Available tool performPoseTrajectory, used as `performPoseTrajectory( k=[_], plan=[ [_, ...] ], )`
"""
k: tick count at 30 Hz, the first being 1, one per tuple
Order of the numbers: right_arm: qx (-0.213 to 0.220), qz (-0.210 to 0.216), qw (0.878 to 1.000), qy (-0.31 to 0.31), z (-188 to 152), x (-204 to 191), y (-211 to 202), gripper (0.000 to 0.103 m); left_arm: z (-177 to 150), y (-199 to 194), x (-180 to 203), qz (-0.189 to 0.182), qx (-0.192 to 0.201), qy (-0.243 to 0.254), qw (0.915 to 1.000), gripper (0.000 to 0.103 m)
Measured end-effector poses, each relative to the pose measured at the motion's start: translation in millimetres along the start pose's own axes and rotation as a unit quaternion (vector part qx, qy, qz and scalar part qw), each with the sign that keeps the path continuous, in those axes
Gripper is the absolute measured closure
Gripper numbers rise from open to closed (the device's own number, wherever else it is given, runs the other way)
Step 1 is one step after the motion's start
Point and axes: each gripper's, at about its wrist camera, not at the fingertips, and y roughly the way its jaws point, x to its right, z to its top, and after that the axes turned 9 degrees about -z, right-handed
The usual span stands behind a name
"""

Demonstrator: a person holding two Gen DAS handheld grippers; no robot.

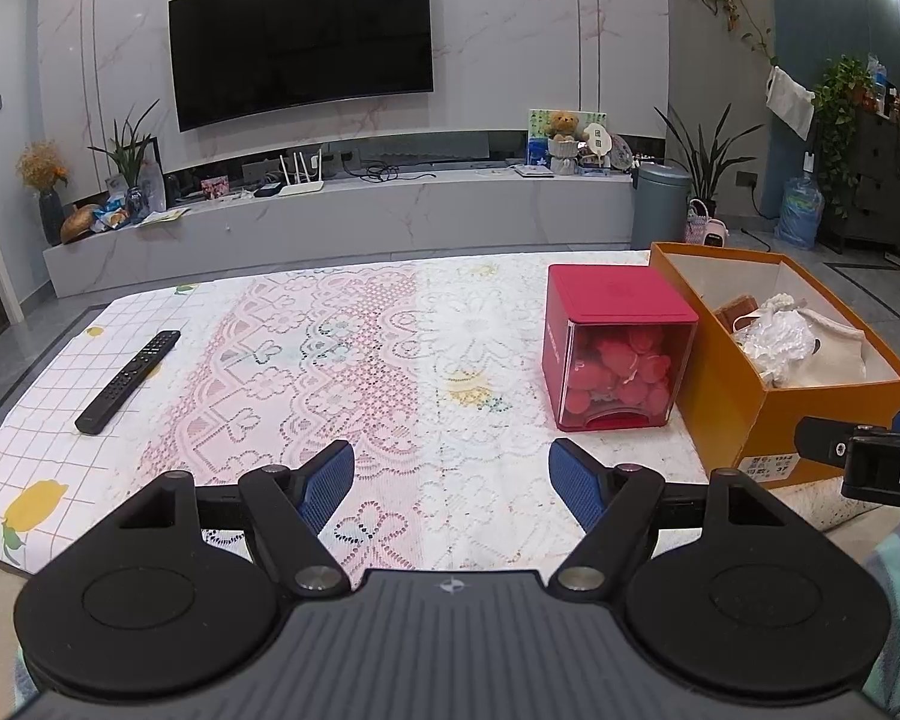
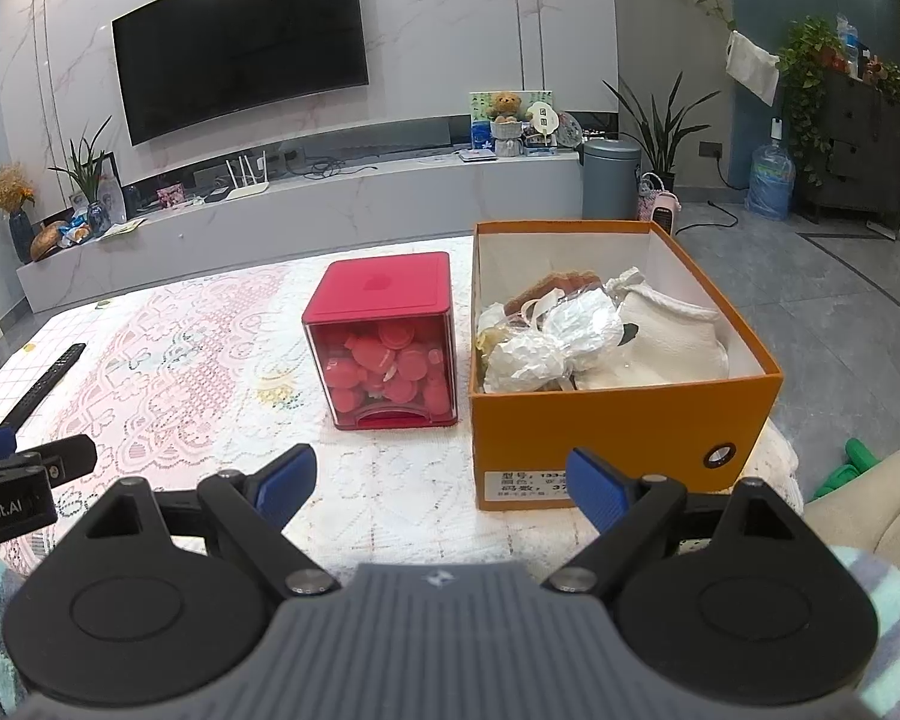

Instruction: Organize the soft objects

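An orange cardboard box (image 2: 624,429) (image 1: 729,384) stands at the table's right end. Inside lie soft things: a white cloth pouch (image 2: 669,333) (image 1: 837,354), a crinkled clear-wrapped bundle (image 2: 546,345) (image 1: 777,330) and something brown (image 2: 549,288) behind them. Left of it stands a red box (image 2: 390,339) (image 1: 615,345) with a clear front, full of red pieces. My left gripper (image 1: 452,480) hovers open over the lace cloth, nothing between its fingers. My right gripper (image 2: 441,483) hangs open before the orange box's near left corner, empty too.
A black remote (image 1: 129,381) (image 2: 45,384) lies at the left on the lace-covered table (image 1: 342,360). Behind are a TV (image 1: 300,36), a long marble shelf (image 1: 360,204) with clutter and a grey bin (image 2: 611,177). A beige sofa edge (image 2: 870,504) is at the right.
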Motion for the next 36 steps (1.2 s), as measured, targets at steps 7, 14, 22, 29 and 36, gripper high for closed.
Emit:
performPoseTrajectory(
  k=[7,14,22,29,36],
  plan=[
    [0.000,0.000,1.000,-0.002,-0.5,-1.0,-0.9,0.014,-1.7,-1.3,-1.5,0.002,-0.001,-0.002,1.0000,0.016],
    [0.000,0.001,1.000,-0.004,-0.3,-1.7,-1.2,0.014,-3.3,-1.7,-3.0,0.003,-0.003,-0.003,1.0000,0.016],
    [0.000,0.001,1.000,-0.005,-0.4,-2.5,-1.5,0.014,-4.1,-2.8,-4.5,0.004,-0.002,-0.003,1.0000,0.016],
    [0.000,0.001,1.000,-0.006,0.0,-1.9,-0.9,0.014,-3.8,-2.7,-4.2,0.004,-0.002,-0.003,1.0000,0.016],
    [0.000,0.001,1.000,-0.006,0.0,-2.1,-0.9,0.014,-3.4,-2.6,-4.4,0.004,-0.002,-0.002,1.0000,0.016]
  ],
)
